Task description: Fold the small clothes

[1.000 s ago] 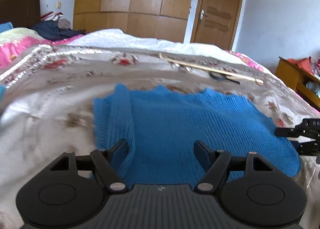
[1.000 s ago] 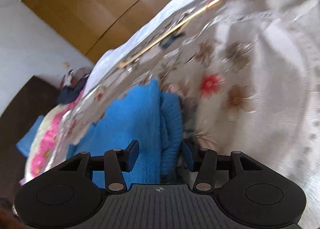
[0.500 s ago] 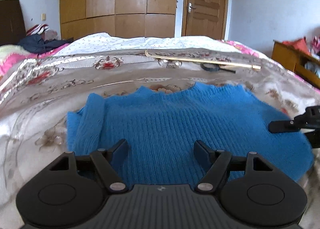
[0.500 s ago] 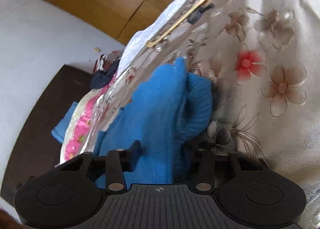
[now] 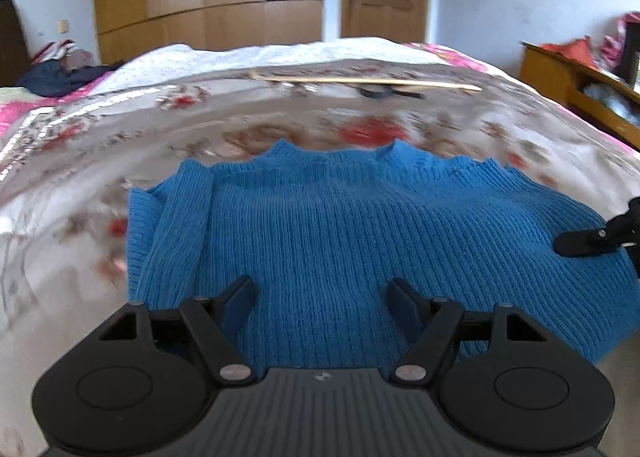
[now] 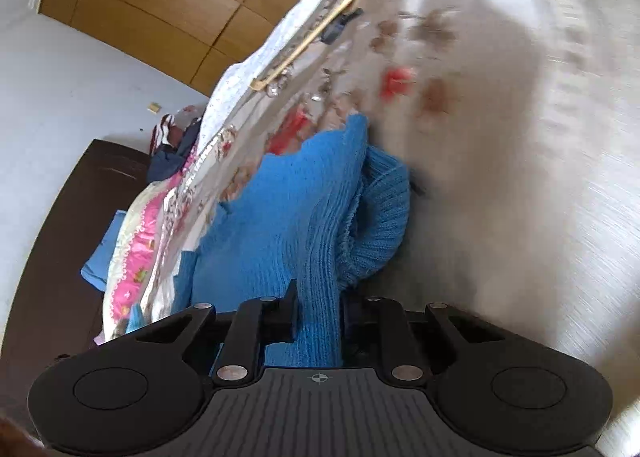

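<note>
A blue ribbed knit sweater (image 5: pixel 340 241) lies on the floral bedspread (image 5: pixel 120 129), its sleeve folded in along the left side. My left gripper (image 5: pixel 322 299) is open and empty, hovering over the sweater's near hem. My right gripper (image 6: pixel 318 315) is shut on the sweater's right edge (image 6: pixel 320 297), with a fold of blue knit between its fingers. It also shows in the left wrist view (image 5: pixel 600 237) at the sweater's right side.
A long wooden stick (image 5: pixel 368 82) and a small dark object (image 5: pixel 378 92) lie across the far bed. A clothes pile (image 5: pixel 60 69) sits at far left. A wooden cabinet (image 5: pixel 580 85) stands to the right. Wardrobe and door are behind.
My right gripper has closed on the sweater's right edge and lifted a fold of it. My left gripper stayed open and drew back slightly over the near hem.
</note>
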{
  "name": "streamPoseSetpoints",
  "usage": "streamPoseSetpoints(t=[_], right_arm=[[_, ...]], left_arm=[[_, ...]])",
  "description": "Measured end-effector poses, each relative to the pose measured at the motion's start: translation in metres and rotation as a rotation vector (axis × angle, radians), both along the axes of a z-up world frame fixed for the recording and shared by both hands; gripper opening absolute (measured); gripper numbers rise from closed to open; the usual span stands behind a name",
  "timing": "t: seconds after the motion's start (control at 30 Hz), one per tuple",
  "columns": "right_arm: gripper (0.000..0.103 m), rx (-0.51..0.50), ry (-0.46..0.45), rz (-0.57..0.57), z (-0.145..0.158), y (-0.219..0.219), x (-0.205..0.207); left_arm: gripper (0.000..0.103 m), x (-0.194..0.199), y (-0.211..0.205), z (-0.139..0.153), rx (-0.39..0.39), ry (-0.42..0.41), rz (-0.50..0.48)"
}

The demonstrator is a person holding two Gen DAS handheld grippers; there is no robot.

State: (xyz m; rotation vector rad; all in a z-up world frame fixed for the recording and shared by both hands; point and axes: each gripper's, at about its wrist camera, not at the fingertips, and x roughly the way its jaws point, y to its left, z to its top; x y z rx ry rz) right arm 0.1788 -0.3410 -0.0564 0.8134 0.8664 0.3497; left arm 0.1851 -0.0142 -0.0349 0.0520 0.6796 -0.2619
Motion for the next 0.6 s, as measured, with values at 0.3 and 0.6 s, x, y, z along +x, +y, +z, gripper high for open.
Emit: streamPoseSetpoints(t=[0.3,0.6], right_arm=[[0.018,-0.041,0.025,-0.092,0.013,-0.024,-0.055],[0.018,-0.075,0.047,-0.145,0.012,-0.014,-0.061]], left_arm=[[0.082,-0.026,-0.006,0.016,0.175,-0.081,0.041],[0.087,-0.041,0.063,0.018,0.067,-0.027,0.305]])
